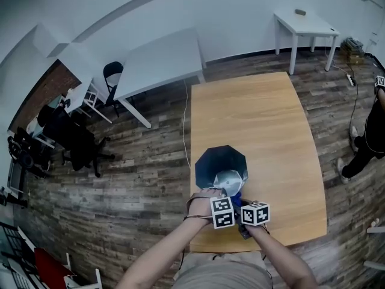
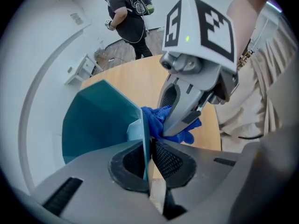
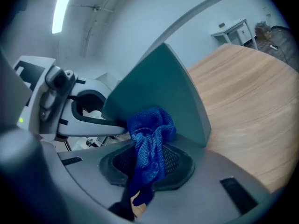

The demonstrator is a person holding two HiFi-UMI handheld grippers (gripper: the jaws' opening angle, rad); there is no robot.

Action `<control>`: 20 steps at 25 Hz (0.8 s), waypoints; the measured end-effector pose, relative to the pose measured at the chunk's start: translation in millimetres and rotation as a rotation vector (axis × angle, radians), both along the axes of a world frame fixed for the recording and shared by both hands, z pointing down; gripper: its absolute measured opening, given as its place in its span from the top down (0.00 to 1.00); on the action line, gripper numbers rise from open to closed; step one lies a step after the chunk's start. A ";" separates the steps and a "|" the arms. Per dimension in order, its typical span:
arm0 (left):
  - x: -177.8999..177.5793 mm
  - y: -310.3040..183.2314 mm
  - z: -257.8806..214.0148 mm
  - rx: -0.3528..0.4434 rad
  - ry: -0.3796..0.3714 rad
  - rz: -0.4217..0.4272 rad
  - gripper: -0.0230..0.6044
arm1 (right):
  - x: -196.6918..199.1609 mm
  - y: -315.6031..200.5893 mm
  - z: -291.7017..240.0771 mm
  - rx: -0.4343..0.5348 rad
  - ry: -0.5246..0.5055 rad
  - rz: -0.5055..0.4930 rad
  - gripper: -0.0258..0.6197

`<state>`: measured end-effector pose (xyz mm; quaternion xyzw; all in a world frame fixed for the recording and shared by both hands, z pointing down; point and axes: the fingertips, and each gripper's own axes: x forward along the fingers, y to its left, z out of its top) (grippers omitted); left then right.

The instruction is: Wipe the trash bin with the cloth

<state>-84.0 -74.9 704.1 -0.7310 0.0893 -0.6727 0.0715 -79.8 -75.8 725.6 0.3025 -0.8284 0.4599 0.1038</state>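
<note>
Your right gripper pinches the blue cloth just beside the trash bin at its near rim, which your left gripper clamps.

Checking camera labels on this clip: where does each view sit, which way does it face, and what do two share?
Head view: on the person's head, facing steeply down at the light wooden table and teal plastic trash bin; both forearms show.
Left gripper view: on the left gripper, looking along its jaws, shut on the bin's wall.
Right gripper view: on the right gripper, jaws shut on the blue cloth.
Shared: each gripper view shows the other gripper.
</note>
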 end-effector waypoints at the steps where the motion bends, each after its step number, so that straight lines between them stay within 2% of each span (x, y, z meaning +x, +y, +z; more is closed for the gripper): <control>1: -0.1 -0.4 0.1 -0.002 0.001 0.001 0.91 | -1.5 -1.3 8.9 -0.011 0.010 -0.005 0.84; 7: 0.6 -3.6 -1.2 -0.002 -0.002 0.000 0.91 | -2.9 -11.0 65.7 -0.095 0.090 -0.023 0.84; 13: -0.6 -7.6 1.0 -0.037 0.000 -0.014 0.92 | 1.8 -26.7 126.7 -0.173 0.199 -0.015 0.84; 20: -2.4 -8.4 5.2 -0.043 -0.007 -0.015 0.92 | 2.1 -37.4 188.2 -0.289 0.223 0.056 0.84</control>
